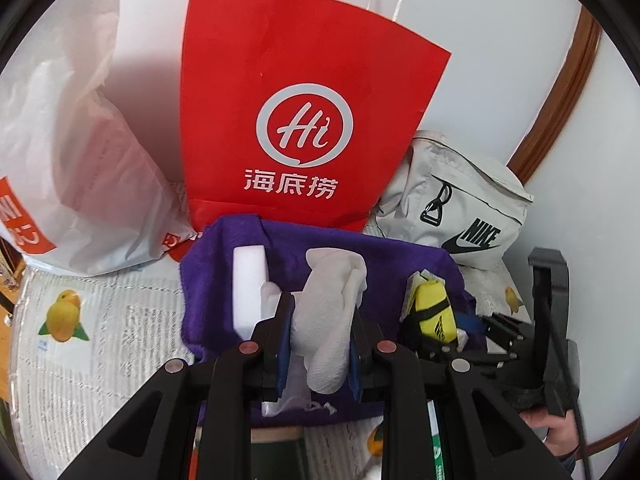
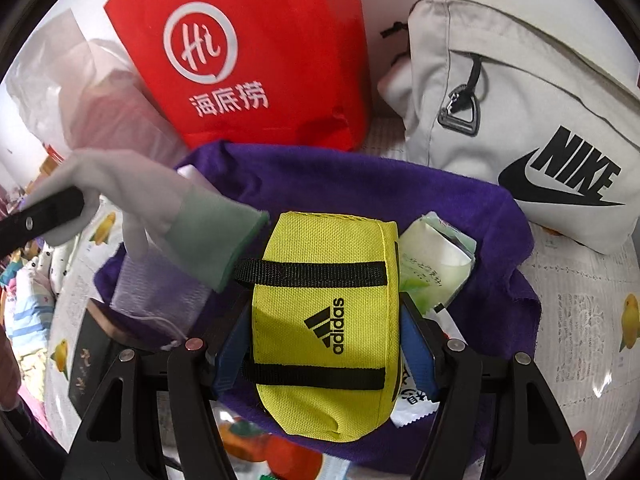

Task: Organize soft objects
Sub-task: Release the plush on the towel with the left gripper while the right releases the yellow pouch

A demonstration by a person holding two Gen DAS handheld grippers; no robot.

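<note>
Cloth in purple, soft and rumpled, lies on the patterned surface near a red paper bag. Left claw pinches a white sock above it; right claw grips a yellow fabric pouch further right.

L gripper clamps white sock over purple towel; red bag behind, yellow pouch at towel's rt edge.
</note>
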